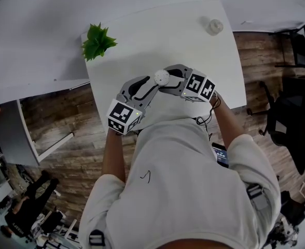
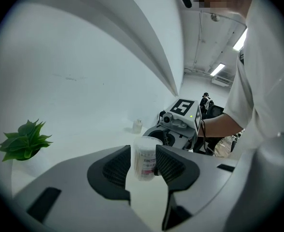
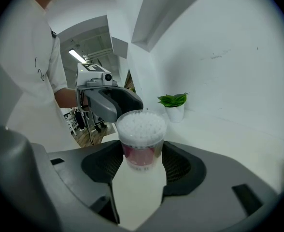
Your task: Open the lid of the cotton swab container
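The cotton swab container (image 3: pixel 142 129) is pinched by the right gripper (image 3: pixel 142 153); the left gripper (image 2: pixel 143 153) is held spread around it. Whether it is capped cannot be told.

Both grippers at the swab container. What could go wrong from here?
1. The clear round cotton swab container is held by the right gripper at its lower body only; a sideways pull from the left gripper at its top could twist it loose.
2. Swab tips reach the rim, so a tilt may spill them onto the white table.
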The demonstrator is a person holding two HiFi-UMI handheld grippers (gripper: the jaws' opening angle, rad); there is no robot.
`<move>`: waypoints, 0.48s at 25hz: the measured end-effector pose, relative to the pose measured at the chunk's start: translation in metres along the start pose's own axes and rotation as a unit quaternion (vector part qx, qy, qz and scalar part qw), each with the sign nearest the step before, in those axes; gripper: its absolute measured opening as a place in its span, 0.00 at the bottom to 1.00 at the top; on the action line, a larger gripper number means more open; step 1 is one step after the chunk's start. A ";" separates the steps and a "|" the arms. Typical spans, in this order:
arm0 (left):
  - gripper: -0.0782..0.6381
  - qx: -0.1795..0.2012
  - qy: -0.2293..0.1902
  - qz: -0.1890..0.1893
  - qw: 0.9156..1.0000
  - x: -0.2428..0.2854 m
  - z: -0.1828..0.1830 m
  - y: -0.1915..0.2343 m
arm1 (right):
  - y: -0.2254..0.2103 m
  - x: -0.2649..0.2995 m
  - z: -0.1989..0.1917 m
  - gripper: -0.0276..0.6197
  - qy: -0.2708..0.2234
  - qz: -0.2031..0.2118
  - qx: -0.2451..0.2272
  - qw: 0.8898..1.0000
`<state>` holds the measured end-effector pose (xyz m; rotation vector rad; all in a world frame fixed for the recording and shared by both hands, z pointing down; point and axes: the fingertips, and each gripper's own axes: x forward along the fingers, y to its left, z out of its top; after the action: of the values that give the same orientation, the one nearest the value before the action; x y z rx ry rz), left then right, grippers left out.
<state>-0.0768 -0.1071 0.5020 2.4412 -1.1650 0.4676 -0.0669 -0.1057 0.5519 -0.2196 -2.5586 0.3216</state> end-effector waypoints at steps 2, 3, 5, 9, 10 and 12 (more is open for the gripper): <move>0.38 0.006 0.003 -0.008 1.000 0.003 0.000 -0.004 | 0.002 -0.002 -0.001 0.43 -0.001 -0.001 0.001 1.000; 0.40 0.007 0.004 -0.014 1.000 0.004 0.001 -0.006 | 0.003 -0.003 -0.002 0.42 -0.001 -0.001 -0.001 1.000; 0.43 0.007 0.004 -0.024 1.000 0.007 0.001 -0.009 | 0.005 -0.003 -0.003 0.43 0.002 -0.001 -0.004 1.000; 0.45 0.001 0.007 -0.042 0.999 0.014 -0.002 -0.018 | 0.011 -0.001 -0.007 0.43 0.008 0.002 -0.009 1.000; 0.45 -0.003 0.006 -0.044 0.999 0.015 -0.002 -0.020 | 0.012 -0.002 -0.008 0.43 0.013 0.002 -0.012 1.000; 0.45 -0.008 0.007 -0.043 0.999 0.018 -0.003 -0.021 | 0.014 -0.003 -0.008 0.42 0.021 0.004 -0.017 1.000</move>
<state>-0.0502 -0.1058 0.5084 2.4592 -1.0486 0.4474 -0.0586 -0.0914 0.5530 -0.2465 -2.5233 0.2743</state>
